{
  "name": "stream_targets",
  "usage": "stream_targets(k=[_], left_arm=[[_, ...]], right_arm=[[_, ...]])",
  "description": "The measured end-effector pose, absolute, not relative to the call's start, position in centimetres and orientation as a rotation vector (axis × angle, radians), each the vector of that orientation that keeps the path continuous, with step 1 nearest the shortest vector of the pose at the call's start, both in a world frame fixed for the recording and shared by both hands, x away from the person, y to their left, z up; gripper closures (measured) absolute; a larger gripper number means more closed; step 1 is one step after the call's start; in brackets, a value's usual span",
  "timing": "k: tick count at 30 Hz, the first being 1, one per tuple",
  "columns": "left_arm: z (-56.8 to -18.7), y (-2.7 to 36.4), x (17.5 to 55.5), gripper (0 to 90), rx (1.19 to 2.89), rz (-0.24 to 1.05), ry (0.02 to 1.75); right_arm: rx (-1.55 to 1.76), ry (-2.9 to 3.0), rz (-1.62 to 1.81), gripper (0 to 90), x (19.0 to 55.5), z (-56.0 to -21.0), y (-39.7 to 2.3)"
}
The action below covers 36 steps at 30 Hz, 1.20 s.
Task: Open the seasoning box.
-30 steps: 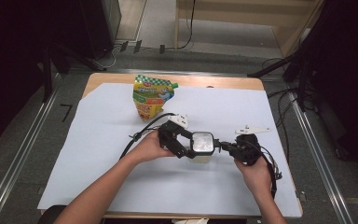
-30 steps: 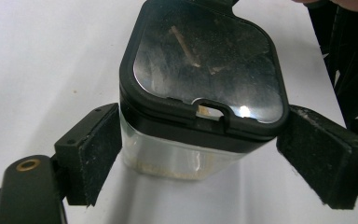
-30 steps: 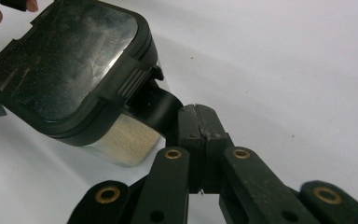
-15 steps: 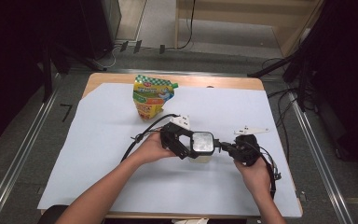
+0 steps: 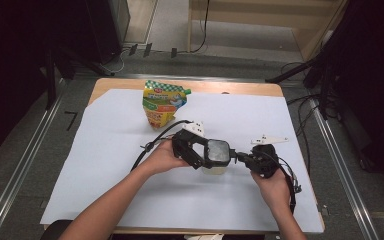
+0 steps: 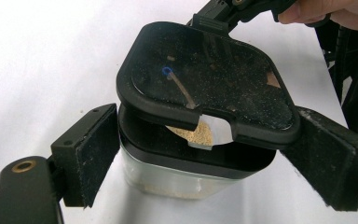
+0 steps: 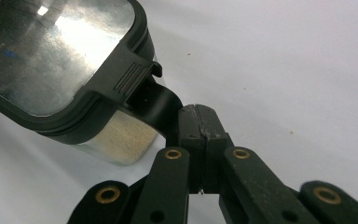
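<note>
Holding tan granules, clear container (image 6: 177, 179) with black lid (image 6: 205, 84) ajar.

No lettering can be read; the pouch (image 5: 163, 103) print is too small

Clear plastic container with black hinged lid (image 5: 215, 159) on white paper sheet (image 5: 105, 170), mid-table; green-and-orange printed pouch (image 5: 162, 103) stands behind it, to the left.

light: bright overhead | surroundings: dark | glare: lid (image 7: 51, 51) | focus: sharp
</note>
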<state>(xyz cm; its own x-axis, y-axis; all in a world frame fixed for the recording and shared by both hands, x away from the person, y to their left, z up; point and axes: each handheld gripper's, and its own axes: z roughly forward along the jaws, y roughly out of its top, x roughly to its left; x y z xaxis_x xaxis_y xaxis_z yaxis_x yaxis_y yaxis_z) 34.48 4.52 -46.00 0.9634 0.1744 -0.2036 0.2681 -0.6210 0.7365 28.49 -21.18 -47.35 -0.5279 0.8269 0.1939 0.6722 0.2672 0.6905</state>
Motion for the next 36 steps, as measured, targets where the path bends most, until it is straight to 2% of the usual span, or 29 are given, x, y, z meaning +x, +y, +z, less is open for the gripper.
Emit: stream_targets(k=[22, 23, 24, 26, 30, 32, 36], left_arm=[[-44.0, 3.6, 34.4, 13.8, 2.251, -0.111, 0.255], [-43.8, 3.7, 34.4, 22.5, 2.222, -0.167, 0.233], [-43.5, 3.6, 34.2, 31.8, 2.216, -0.155, 0.228], [-43.2, 3.3, 33.9, 32.2, 2.236, -0.126, 0.217], [-42.6, 3.0, 33.6, 46.6, 2.237, -0.162, 0.201], [-42.4, 2.8, 33.5, 48.0, 2.247, -0.163, 0.22], [-42.0, 2.5, 33.4, 56.2, 2.258, -0.214, 0.225]], right_arm=[[1.397, 2.323, 1.12, 90.0, 28.4, -47.2, -21.2], [1.393, 2.322, 1.123, 90.0, 28.4, -47.2, -21.2], [1.393, 2.319, 1.126, 90.0, 28.4, -47.2, -21.2], [1.389, 2.319, 1.122, 90.0, 28.4, -47.2, -21.2], [1.394, 2.324, 1.124, 90.0, 28.4, -47.2, -21.2], [1.386, 2.322, 1.127, 90.0, 28.4, -47.2, -21.2], [1.393, 2.322, 1.126, 90.0, 28.4, -47.2, -21.2]])
